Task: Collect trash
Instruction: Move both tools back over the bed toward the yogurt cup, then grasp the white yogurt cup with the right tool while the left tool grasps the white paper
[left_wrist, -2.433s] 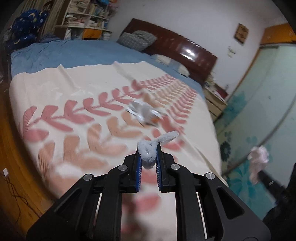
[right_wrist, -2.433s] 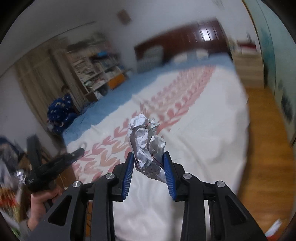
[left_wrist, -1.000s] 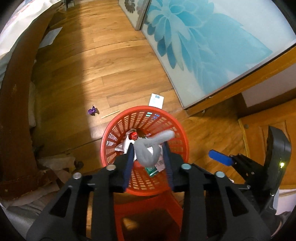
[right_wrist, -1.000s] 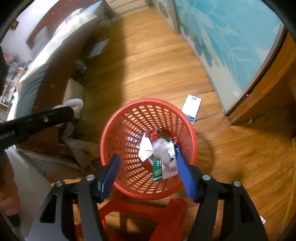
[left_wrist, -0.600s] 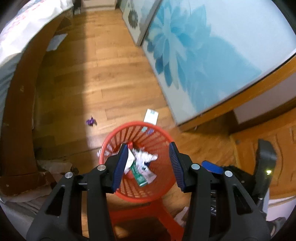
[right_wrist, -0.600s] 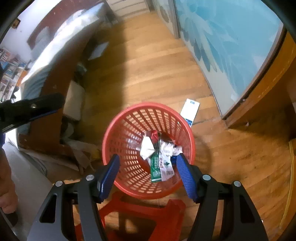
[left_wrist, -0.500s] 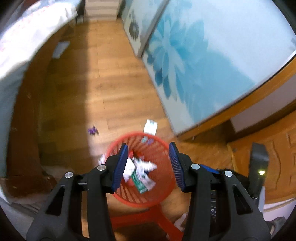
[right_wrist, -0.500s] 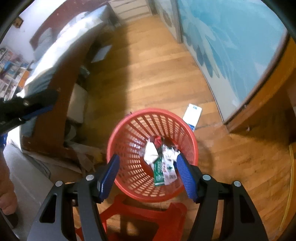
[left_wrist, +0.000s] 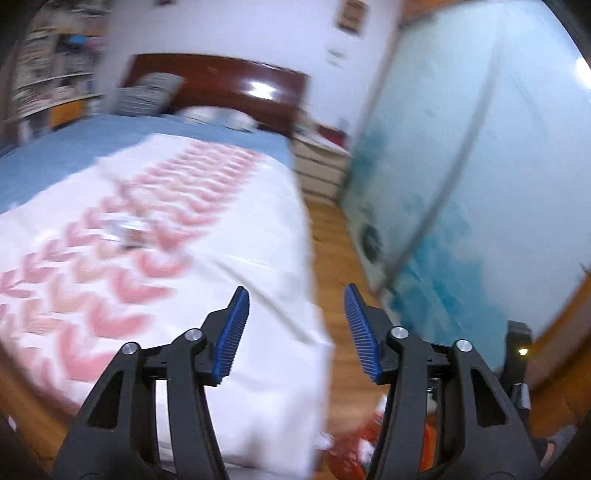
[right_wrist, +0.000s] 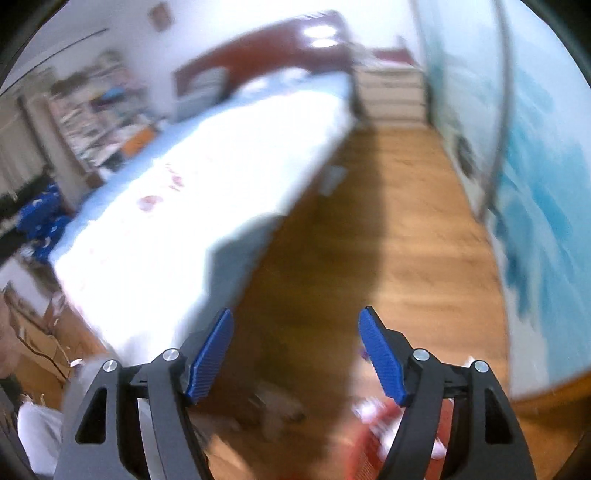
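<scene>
Both the left gripper and right gripper are empty, jaws opening. Next step, apparently: reach the crumpled wrapper far left on the bed, away from the red basket.

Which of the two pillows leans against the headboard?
The dark patterned pillow on the left: it stands against the headboard, while the white pillow lies flat.

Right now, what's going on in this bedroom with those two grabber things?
A person is clearing trash with a handheld gripper in each hand. The left gripper and right gripper are both empty, jaws opening with nothing between them. The red basket sits low at the frame edge, with scraps in it. Both grippers face the bed, where a crumpled silvery wrapper lies on the patterned cover. The view is blurred.
</scene>
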